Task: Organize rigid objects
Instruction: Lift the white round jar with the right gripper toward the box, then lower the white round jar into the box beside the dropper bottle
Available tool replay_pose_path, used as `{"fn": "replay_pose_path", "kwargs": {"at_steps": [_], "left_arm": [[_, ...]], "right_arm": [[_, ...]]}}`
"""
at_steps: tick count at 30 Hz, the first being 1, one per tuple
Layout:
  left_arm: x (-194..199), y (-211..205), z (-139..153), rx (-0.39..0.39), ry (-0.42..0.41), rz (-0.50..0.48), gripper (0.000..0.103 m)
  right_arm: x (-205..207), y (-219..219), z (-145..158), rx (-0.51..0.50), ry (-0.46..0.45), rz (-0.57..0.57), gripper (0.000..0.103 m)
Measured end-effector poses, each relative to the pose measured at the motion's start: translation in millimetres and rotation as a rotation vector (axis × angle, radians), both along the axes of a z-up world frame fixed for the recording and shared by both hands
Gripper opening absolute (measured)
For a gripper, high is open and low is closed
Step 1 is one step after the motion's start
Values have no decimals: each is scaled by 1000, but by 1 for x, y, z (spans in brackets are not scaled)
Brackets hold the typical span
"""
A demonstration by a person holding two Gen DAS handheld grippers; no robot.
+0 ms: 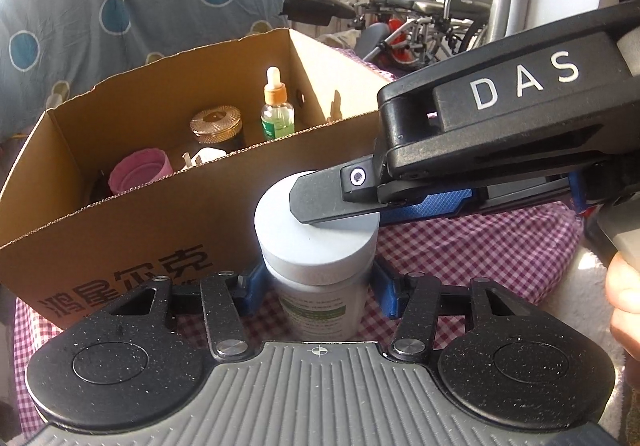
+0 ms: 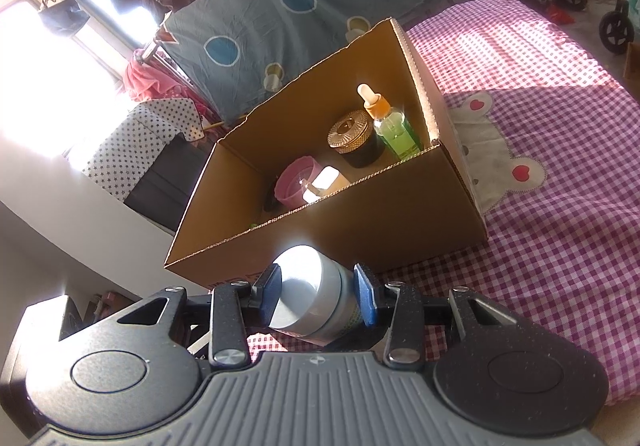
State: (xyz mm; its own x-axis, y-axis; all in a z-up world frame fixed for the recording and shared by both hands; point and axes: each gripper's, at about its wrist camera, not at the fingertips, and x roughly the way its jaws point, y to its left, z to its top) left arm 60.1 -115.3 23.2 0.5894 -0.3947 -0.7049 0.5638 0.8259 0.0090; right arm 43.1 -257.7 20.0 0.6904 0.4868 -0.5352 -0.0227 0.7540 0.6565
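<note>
The white jar (image 1: 316,246) with the flat pale lid stands just in front of the cardboard box (image 1: 120,230), on the pink checked cloth (image 1: 460,246), and both tools have hold of it. The left gripper (image 1: 316,286) has its blue pads against the jar's body below the lid, one on each side, jaws partly closed to the jar's width. The right gripper (image 2: 318,296) comes in from the side and clamps the lid itself, a blue pad on either edge; in the left wrist view one of its dark fingers lies across the lid top.

Inside the box, toward its far right corner, a dropper bottle (image 2: 394,126) of green liquid stands upright, and just beside it sits a dark jar with a gold ribbed lid (image 2: 352,136). Nearer the box's front wall are a pink cup (image 2: 298,182) and a small white object (too washed out by sun to identify).

Behind the box hangs a blue sheet (image 1: 140,6) with circles and triangles.
</note>
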Motion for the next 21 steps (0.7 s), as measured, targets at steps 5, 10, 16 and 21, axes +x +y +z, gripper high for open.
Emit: {"fn": "replay_pose_path", "kwargs": {"at_steps": [5,10,16,21], "left_arm": [[2,3,2,2,13,9,53],[1,5,6,3,12,18,53],[-4,11,12,-1,-9,24,53],[-12,15,25,-5,-43,32,53]], "right_arm": [[1,0,0,14,8,5,43],[0,2,2,16,4,12,43],[-5,7,11,9,-19,18,43],[-14,12,24,4,-52,29,43]]}}
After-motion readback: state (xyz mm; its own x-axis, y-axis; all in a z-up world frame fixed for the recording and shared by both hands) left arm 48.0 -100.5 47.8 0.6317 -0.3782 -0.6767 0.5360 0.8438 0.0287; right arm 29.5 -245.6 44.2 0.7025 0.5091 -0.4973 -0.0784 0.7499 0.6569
